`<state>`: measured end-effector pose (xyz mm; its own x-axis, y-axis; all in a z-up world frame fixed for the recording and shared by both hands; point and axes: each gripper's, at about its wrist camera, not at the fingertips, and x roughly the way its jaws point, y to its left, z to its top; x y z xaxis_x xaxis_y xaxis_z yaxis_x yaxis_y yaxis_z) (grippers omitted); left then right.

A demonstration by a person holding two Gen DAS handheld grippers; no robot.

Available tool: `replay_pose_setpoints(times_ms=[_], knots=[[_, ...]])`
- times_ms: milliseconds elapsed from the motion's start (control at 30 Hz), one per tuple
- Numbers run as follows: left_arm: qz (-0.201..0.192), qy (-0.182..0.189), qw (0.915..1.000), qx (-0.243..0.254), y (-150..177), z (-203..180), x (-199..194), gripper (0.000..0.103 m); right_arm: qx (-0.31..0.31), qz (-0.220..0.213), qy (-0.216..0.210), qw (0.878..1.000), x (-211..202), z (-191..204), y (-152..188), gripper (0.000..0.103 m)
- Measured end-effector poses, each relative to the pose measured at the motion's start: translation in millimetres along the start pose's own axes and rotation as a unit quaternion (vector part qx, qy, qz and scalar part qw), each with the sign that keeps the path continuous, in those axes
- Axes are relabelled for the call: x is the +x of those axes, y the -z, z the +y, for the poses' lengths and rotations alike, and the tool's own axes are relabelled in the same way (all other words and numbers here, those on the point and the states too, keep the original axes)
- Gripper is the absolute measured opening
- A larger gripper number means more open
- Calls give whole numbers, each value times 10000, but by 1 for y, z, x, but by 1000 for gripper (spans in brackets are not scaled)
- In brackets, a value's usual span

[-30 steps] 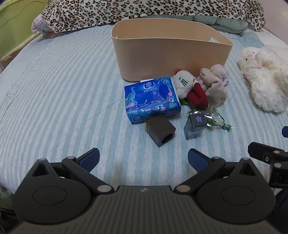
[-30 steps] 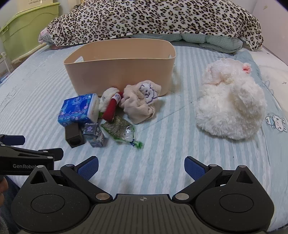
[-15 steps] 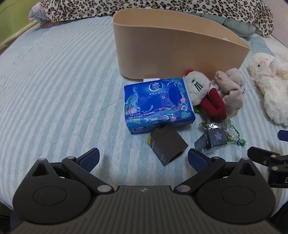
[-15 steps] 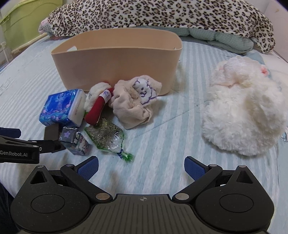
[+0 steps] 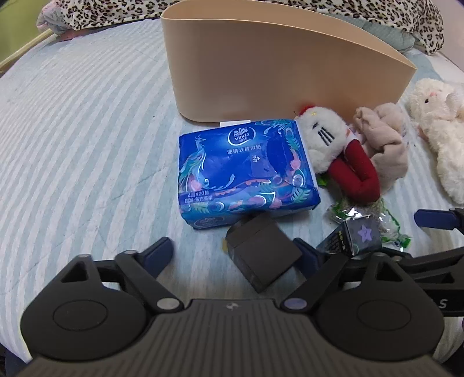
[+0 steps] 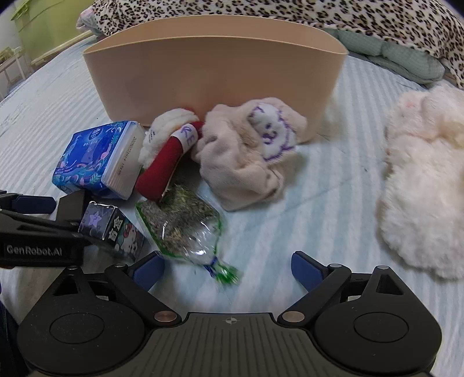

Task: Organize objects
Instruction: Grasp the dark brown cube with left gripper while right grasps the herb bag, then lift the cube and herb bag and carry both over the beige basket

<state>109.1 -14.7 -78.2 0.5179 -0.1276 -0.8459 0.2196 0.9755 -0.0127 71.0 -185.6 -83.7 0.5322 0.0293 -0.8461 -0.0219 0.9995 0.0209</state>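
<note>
A beige bin (image 5: 278, 63) stands on the striped bed; it also shows in the right wrist view (image 6: 214, 63). In front lie a blue tissue pack (image 5: 243, 171), a white and red plush (image 5: 333, 150), a beige sock (image 6: 249, 156), a clear bag of green bits (image 6: 185, 226), a starred small box (image 5: 356, 235) and a dark brown box (image 5: 262, 255). My left gripper (image 5: 235, 255) is open, with the dark brown box between its fingers. My right gripper (image 6: 226, 266) is open over the bag's knotted end.
A large white plush (image 6: 423, 179) lies at the right. A leopard-print blanket (image 6: 290, 14) runs along the back of the bed. A green crate (image 6: 37, 23) stands at the far left.
Both grippers have moved forward toward the pile. The dark brown box now sits between the left fingers, and the bag's end lies between the right fingers. Both stay open.
</note>
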Motion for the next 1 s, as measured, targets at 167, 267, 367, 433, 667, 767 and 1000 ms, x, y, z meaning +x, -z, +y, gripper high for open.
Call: replay_pose_setpoints(times_ms=[167,267,367,433,667,767,1000], knots=[[-22,12,10000,-13,0,3,-3,73,21,-181,-99,9998,2,6,-3,81],[-105,-21,9998,-166,6,8,-7,57,-95,-254,-2,9996,0,14,-3,67],[-184,12,9993,-320,11,15,-11,52,-184,-281,77,9994,-4,21,-2,46],[-223,40,9992,-334,13,17,-14,52,-203,-299,96,9993,-7,24,-1,42],[-244,161,9992,-285,9,18,-30,52,118,-302,64,9995,-12,12,6,38],[-297,185,9991,-227,8,18,-36,52,249,-331,-31,9991,-23,5,12,37],[-682,374,9969,-90,4,21,-72,52,296,-749,-59,9967,-64,1,9,37]])
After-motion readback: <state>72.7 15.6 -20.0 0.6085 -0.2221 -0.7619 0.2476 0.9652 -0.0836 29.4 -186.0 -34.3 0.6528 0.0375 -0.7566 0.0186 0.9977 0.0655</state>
